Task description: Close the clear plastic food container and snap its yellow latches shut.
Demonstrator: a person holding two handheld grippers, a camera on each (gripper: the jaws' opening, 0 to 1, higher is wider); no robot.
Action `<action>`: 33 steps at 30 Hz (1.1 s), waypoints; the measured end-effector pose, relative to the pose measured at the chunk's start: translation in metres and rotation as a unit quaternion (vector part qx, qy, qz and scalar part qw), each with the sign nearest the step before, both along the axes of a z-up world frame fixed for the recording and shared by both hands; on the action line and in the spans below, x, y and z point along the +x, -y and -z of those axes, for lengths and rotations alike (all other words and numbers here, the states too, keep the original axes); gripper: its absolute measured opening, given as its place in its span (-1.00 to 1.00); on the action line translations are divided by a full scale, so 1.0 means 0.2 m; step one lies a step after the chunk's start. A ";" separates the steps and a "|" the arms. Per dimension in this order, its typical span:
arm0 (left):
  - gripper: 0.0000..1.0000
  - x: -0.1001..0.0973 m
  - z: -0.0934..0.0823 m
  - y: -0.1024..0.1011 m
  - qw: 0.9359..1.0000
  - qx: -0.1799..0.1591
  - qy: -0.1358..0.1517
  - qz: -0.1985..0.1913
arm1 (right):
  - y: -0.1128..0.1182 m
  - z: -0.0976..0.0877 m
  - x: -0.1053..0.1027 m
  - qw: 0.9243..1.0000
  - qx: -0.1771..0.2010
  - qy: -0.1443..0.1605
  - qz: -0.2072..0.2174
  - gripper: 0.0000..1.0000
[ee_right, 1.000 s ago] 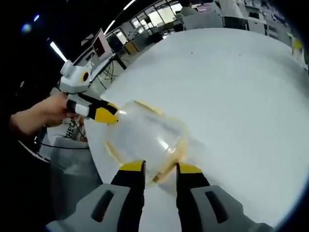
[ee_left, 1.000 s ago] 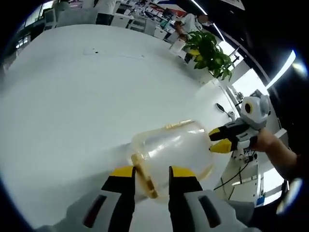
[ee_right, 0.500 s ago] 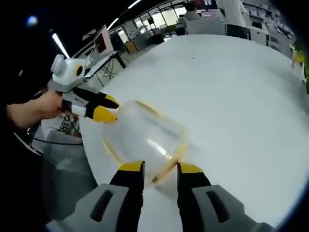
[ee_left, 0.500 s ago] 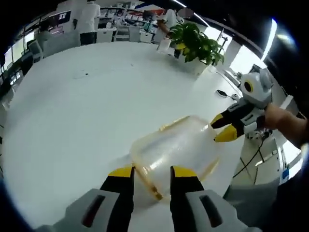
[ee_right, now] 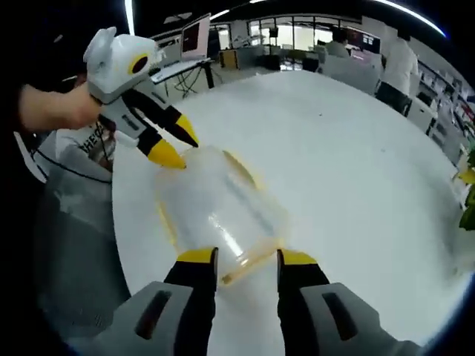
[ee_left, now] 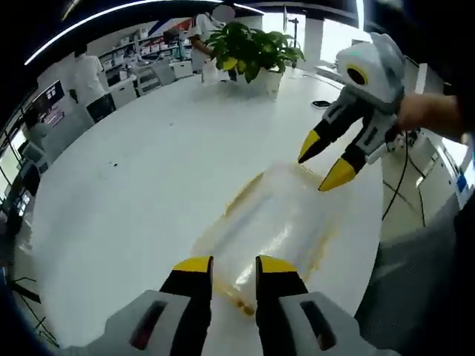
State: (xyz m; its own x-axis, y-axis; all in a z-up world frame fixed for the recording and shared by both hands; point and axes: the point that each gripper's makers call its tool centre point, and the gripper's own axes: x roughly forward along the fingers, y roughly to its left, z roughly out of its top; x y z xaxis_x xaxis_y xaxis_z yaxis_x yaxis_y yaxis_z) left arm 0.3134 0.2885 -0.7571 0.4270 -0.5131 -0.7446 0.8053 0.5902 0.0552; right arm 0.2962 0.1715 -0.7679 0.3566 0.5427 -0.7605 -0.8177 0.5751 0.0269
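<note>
Clear container (ee_left: pixel 271 226) lying on the white table (ee_left: pixel 133 185) near its edge, flanked end to end by 2 grippers: left gripper (ee_left: pixel 226 268) with jaws slightly parted at the near rim, right gripper (ee_left: pixel 324 159) with jaws spread at the far end, neither plainly clamping anything. Lid apparently seated, though blur leaves that unsure. Yellow latches (ee_right: pixel 249 268) seemingly not yet snapped, so pressing them home judged the work left.

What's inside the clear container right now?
Nothing visible: the white round table shows through the clear plastic food container with yellow latches. Glare and motion blur in both views could hide something small.
</note>
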 end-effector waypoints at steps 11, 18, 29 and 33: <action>-0.62 -0.04 -0.03 0.15 0.997 -0.018 0.021 0.066 | -0.27 -0.06 -0.01 0.993 0.056 0.003 -0.105 -0.26; -0.62 -0.09 0.00 0.15 0.995 -0.012 0.027 0.098 | -0.32 -0.06 -0.02 0.992 0.054 0.013 -0.117 -0.25; -0.48 -0.18 0.01 0.19 0.992 -0.013 0.026 0.126 | -0.36 -0.07 0.02 0.990 0.053 0.024 -0.132 -0.18; -0.10 -0.16 0.01 0.20 0.991 -0.002 0.051 0.125 | -0.37 -0.07 0.04 0.989 0.046 0.023 -0.141 -0.18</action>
